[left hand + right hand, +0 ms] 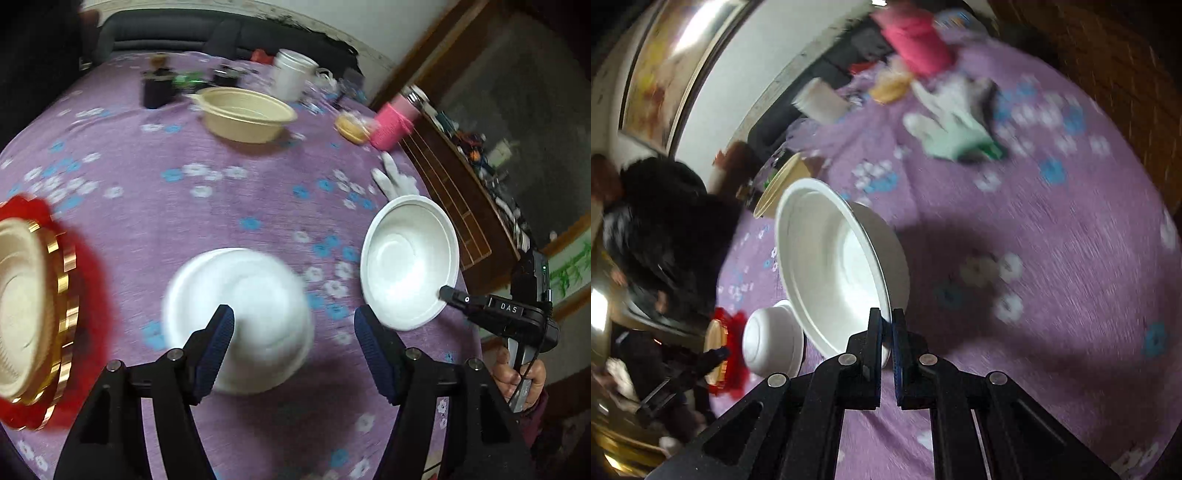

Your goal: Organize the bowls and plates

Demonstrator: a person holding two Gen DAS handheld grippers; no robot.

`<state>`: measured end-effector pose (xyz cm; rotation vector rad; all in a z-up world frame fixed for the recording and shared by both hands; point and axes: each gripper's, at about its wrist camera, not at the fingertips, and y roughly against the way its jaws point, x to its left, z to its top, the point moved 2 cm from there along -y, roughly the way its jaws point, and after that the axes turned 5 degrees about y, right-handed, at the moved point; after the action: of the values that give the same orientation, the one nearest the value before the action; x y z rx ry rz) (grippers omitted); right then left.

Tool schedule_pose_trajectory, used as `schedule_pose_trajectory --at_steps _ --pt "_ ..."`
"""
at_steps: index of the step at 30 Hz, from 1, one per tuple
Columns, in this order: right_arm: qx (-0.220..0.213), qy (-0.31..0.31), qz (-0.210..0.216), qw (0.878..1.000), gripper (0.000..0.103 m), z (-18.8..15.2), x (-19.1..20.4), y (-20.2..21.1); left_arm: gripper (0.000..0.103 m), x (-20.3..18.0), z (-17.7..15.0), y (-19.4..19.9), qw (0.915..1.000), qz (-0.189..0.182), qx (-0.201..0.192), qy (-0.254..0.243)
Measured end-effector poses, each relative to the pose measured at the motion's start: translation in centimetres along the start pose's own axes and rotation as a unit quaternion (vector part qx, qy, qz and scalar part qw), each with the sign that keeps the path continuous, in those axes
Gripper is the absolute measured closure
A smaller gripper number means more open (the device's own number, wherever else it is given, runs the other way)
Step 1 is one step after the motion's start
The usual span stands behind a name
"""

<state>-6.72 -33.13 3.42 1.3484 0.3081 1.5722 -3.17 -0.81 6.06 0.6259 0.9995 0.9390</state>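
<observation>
Carrying a white bowl [834, 273] by its rim, the right tool [885, 328] is clamped shut on it. The left tool [293, 332] gapes wide over an upturned bowl [240, 317] on the bench [221, 206]. Early going, I'd say: a tan bowl [245, 112] sits loose, nothing white stacked yet.

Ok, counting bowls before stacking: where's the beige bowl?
In the left wrist view, the beige bowl sits upright on the far side of the purple tablecloth, before the white jar.

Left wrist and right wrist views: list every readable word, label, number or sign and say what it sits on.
"DAS" – white letters on a small black plate on the right hand-held gripper, seen in the left wrist view, where it is shut on the rim of the white bowl.
Nothing else reads: the white jar and pink bottle show no legible print, and the right wrist view is too motion-blurred for any text.
</observation>
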Motion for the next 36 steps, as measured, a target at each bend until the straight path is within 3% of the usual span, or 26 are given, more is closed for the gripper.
schedule_pose_trajectory --at_steps 6,12,13,14,16,20,24,29,36 --pt "0.016 -0.020 0.022 0.999 0.098 -0.8 -2.2 -0.3 0.035 -6.4 0.9 -6.3 0.9976 0.000 0.038 -0.057" --pt "0.014 -0.026 0.032 0.999 0.097 -0.8 -3.5 -0.7 0.036 -9.6 1.2 -12.6 0.9934 0.007 0.093 -0.068" --pt "0.013 -0.029 0.034 0.999 0.097 -0.8 -3.8 -0.7 0.046 -9.9 1.1 -13.1 0.9925 0.007 0.100 -0.070" --pt "0.013 -0.031 0.038 0.999 0.097 -0.9 -4.0 -0.6 0.068 -10.3 1.0 -13.6 0.9913 0.005 0.108 -0.074" --pt "0.011 -0.035 0.043 0.998 0.096 -1.1 -4.6 -0.1 0.074 -10.5 0.9 -13.8 0.9906 0.017 0.112 -0.078" --pt "0.007 -0.035 0.053 0.998 0.096 -1.7 -4.4 0.3 0.078 -9.6 0.9 -11.9 0.9925 0.003 0.104 -0.064" --pt "0.011 -0.025 0.072 0.997 0.096 -1.9 -2.2 0.1 0.078 -8.0 0.9 -7.7 0.9961 0.003 0.069 -0.054" --pt "0.018 0.035 0.084 0.996 0.095 -2.3 4.2 -1.1 0.077 -3.7 0.6 -1.6 0.9995 0.017 0.012 -0.025" --pt "0.059 0.119 0.103 0.986 0.094 -3.3 15.0 -6.1 0.077 6.1 0.0 6.2 0.9964 0.034 -0.055 0.055"
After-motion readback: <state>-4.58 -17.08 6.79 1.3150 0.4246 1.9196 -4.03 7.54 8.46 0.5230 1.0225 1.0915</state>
